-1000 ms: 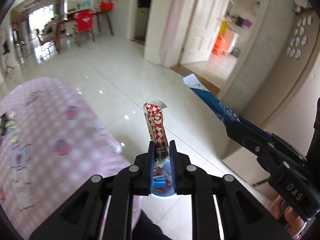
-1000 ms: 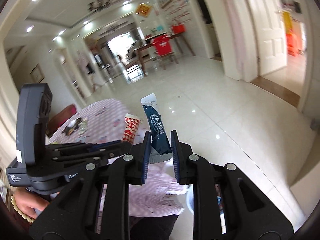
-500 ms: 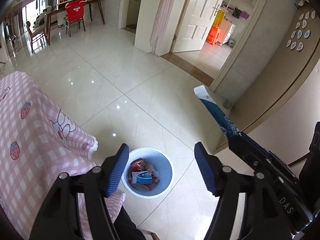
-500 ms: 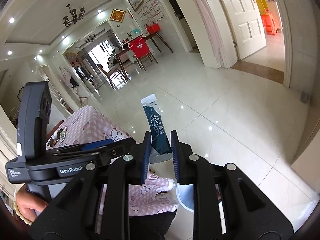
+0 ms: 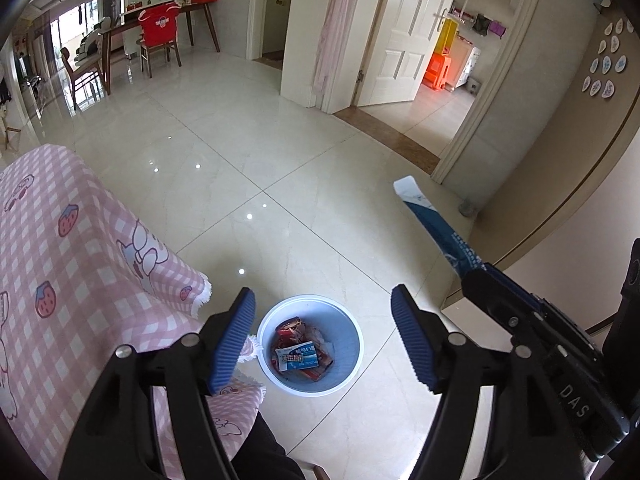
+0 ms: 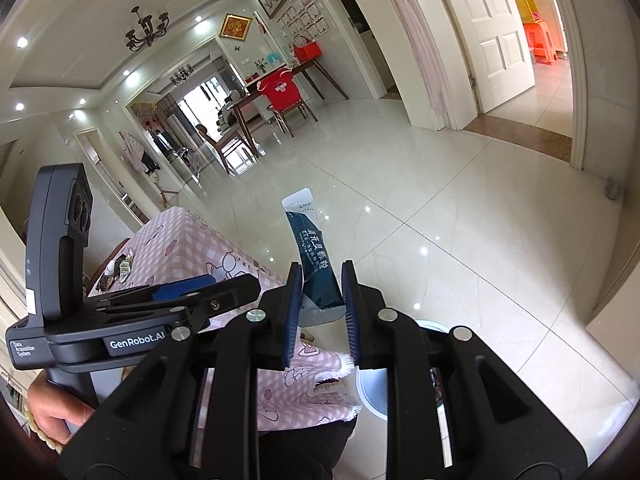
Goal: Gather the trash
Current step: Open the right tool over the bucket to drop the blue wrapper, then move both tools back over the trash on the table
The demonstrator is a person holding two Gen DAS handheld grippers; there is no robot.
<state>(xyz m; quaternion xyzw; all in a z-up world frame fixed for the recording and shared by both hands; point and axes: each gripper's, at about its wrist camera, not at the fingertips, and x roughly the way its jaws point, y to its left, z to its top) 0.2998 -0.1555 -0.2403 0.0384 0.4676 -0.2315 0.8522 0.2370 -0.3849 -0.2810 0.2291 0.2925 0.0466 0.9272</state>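
left tongs (image 5: 323,334) spread wide, nothing between pads, hanging above blue bin (image 5: 352,328) on tiled floor (image 5: 248,152). bin holds wrappers (image 5: 300,354), red and blue-white. right tongs (image 6: 320,300) pinching dark blue sachet (image 6: 312,256) by lower end, sachet upright, white top tilted left. pink checked cloth (image 5: 80,260) on worktop just beside bin. hand (image 6: 56,412) grips left tool handle.

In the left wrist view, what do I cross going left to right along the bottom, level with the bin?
Pink checked tablecloth → left gripper's left finger pad → blue bin → left gripper's right finger pad → right gripper, shut on the dark blue wrapper.
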